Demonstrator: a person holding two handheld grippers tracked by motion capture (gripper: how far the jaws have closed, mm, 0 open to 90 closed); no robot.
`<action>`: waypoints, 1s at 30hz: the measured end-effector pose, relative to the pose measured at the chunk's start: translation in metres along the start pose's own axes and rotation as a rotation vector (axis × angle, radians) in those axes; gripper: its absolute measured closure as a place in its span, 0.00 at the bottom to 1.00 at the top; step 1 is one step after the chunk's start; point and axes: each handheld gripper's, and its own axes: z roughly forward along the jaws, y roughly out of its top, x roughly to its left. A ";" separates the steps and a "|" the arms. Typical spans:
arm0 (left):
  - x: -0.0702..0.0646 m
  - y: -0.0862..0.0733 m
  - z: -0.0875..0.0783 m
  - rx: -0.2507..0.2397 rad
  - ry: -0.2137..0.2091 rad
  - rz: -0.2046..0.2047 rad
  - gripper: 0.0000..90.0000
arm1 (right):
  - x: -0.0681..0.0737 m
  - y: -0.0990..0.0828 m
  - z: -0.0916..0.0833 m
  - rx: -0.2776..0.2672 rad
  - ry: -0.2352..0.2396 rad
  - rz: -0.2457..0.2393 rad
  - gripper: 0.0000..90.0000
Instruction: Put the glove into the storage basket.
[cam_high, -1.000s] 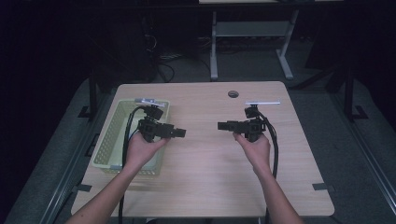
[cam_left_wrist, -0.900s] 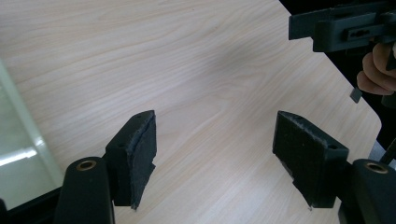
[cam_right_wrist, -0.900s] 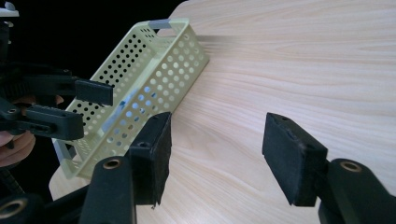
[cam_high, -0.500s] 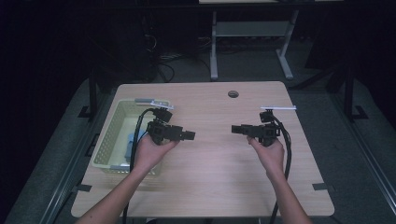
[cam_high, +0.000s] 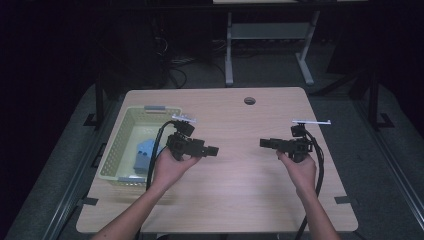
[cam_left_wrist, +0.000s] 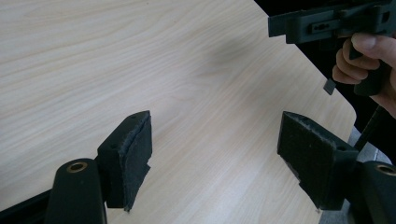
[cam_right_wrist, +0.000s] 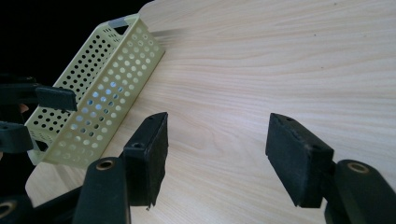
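Both claws drifted apart over wooden table (cam_high: 240, 200); dark room; grey floor (cam_high: 385, 165)

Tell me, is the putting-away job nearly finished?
It looks nearly finished. A blue thing already lies inside the yellow basket. In hand is nothing: the left hand-held gripper and the right hand-held gripper have empty jaws, just opened wider. The wooden table between them is bare, so I see nothing left to put away.
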 end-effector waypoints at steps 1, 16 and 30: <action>-0.001 -0.001 0.001 0.000 -0.003 0.001 0.29 | -0.001 -0.001 -0.001 0.001 -0.005 -0.001 0.43; -0.013 -0.010 0.018 0.015 -0.029 0.021 0.28 | -0.024 -0.017 -0.014 -0.013 -0.024 0.050 0.43; -0.020 -0.021 0.036 0.014 -0.062 0.018 0.27 | -0.043 -0.037 -0.022 0.002 -0.040 0.079 0.41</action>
